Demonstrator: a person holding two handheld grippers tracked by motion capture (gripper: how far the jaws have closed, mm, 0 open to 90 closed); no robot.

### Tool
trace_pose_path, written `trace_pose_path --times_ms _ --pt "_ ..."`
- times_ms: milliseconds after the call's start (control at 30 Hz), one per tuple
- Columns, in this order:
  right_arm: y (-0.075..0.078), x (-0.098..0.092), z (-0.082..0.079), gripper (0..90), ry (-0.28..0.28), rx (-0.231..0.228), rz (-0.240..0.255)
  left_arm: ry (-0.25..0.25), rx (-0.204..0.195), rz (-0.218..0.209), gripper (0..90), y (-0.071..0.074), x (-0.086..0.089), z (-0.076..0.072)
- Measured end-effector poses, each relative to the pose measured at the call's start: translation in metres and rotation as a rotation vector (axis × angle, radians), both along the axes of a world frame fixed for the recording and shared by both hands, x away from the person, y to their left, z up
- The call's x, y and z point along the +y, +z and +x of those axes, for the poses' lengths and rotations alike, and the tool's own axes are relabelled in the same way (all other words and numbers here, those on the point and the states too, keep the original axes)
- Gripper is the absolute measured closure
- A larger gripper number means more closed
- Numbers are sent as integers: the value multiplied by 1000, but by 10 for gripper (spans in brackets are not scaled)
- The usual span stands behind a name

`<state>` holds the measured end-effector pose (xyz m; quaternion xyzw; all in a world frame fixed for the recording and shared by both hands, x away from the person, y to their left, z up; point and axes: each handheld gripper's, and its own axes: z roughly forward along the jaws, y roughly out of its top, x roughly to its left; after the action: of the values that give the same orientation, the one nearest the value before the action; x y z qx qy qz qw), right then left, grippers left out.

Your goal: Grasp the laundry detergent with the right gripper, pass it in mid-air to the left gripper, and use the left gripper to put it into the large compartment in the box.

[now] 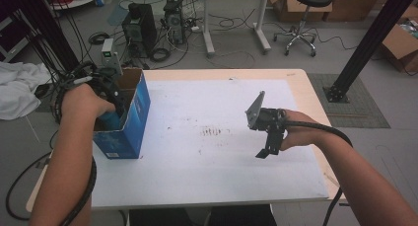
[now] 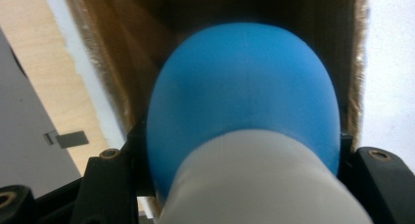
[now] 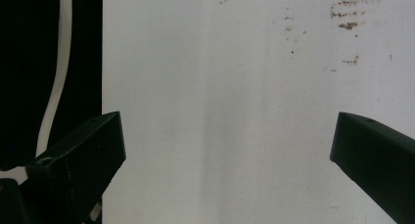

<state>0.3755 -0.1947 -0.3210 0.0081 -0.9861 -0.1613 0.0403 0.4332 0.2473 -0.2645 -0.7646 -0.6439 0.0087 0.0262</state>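
- Blue bulb [image 2: 244,92]: a rounded blue body with a white neck [image 2: 259,185] below it, pinched in the left hand-held gripper [image 1: 109,95] and held down inside the open top of the box [image 1: 129,118] at the left edge of the bench [image 1: 207,176].
- In the left gripper view the black jaws press the bulb from both sides near the seam of blue and white; this looks like a firm hold.
- The blue part looks smooth and matt, probably soft rubber or thin plastic; I judge it light and a little springy, so it may squash or slide if squeezed hard.
- The white neck looks stiffer and narrower, so it seems the safer place to grip; the rounded blue dome would tend to squirt out of flat jaws.
- The box is brown card inside and blue outside, standing upright; being light, it could tip or shift if the bulb rubs its wall.
- The right hand-held gripper [image 1: 268,137] hangs over the bare white bench to the right, well apart from the box, its jaws spread wide with nothing between them.
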Motion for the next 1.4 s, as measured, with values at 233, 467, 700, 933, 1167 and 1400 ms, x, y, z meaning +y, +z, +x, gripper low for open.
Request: trace_pose_path --times_ms 233,467,700,933,1167,1400 --pt "-2 0 -1 0 -1 5 -3 -1 5 19 389 -10 1 1" --pt "-3 1 0 0 -1 5 2 2 10 6 389 -20 1 2" --pt "-1 0 1 0 -4 1 13 -2 5 -6 389 -26 5 1" --pt "0 -1 2 0 -5 3 2 18 -34 -20 388 -26 6 1" --pt "5 0 1 0 -3 0 -13 20 -32 -22 387 -26 7 -1" --pt "5 0 0 0 -1 0 -15 21 -34 -23 386 -27 7 -2"
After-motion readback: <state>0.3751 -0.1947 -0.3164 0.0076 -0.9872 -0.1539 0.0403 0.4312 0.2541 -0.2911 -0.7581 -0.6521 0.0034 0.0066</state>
